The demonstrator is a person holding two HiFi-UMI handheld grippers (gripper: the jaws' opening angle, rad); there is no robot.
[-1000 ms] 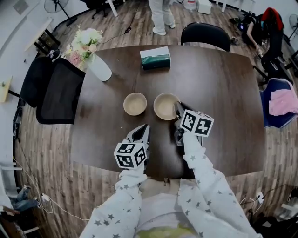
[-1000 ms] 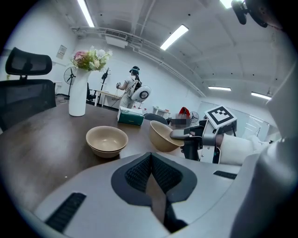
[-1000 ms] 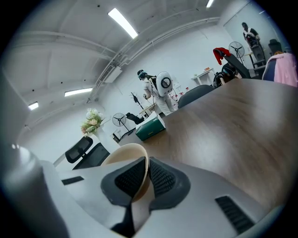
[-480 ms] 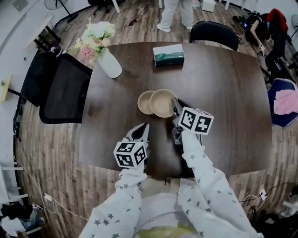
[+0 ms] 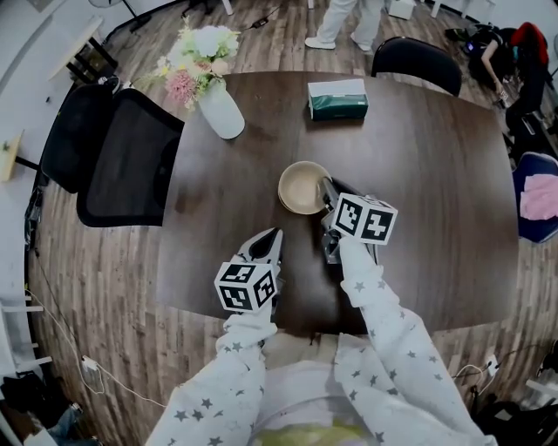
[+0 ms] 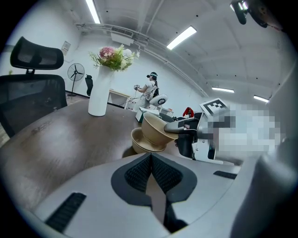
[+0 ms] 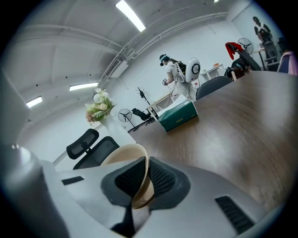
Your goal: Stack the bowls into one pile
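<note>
My right gripper (image 5: 328, 193) is shut on the right rim of a tan bowl (image 5: 303, 186), holding it tilted directly above a second tan bowl (image 6: 138, 142) that rests on the dark table (image 5: 418, 174). In the head view the held bowl hides the lower one. The left gripper view shows the held bowl (image 6: 156, 129) leaning partly inside the lower one, with the right gripper (image 6: 182, 125) at its rim. In the right gripper view the bowl's wall (image 7: 122, 160) stands between the pads. My left gripper (image 5: 271, 238) is shut on nothing, nearer me and left of the bowls.
A white vase of flowers (image 5: 218, 106) stands at the table's far left, a green tissue box (image 5: 337, 98) at the far middle. Black chairs stand at the left (image 5: 122, 161) and far side (image 5: 417, 63). A person (image 5: 344, 22) stands beyond the table.
The two bowls stood side by side; my right gripper has carried its bowl left until it sits over the other one. Both hands have moved forward over the table.
</note>
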